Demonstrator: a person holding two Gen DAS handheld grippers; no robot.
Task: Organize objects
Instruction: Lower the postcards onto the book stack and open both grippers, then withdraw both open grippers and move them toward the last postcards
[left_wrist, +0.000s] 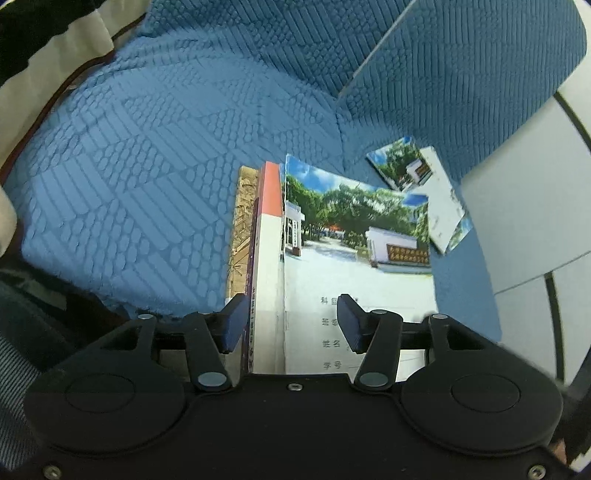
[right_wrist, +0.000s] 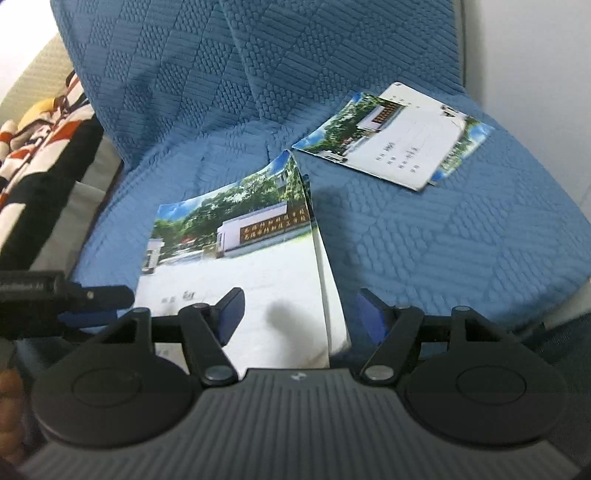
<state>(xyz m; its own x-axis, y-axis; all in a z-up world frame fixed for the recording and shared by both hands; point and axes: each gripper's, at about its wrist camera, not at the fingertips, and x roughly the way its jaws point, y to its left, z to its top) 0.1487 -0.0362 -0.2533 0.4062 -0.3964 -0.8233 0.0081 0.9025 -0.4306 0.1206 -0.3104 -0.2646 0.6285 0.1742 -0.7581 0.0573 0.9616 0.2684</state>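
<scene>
Both claws are hanging open, gripping nothing: left gripper (left_wrist: 291, 321) straddling the stacked books' (left_wrist: 266, 258) edge, right gripper (right_wrist: 297, 314) over the top notebook (right_wrist: 240, 258) lying on the blue sofa cover (right_wrist: 443, 240); two more notebooks (right_wrist: 402, 136) sitting well apart.

open blue cushion (left_wrist: 129, 177) left of the book stack (left_wrist: 332, 229), loose booklets (right_wrist: 399, 136) crowding the right

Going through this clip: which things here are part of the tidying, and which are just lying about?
Part of the job:
- stack of books, between both open claws
- two notebooks lying overlapped further back
- left claw
- right claw

Just lying about:
- blue sofa cover
- patterned cloth at the side
</scene>
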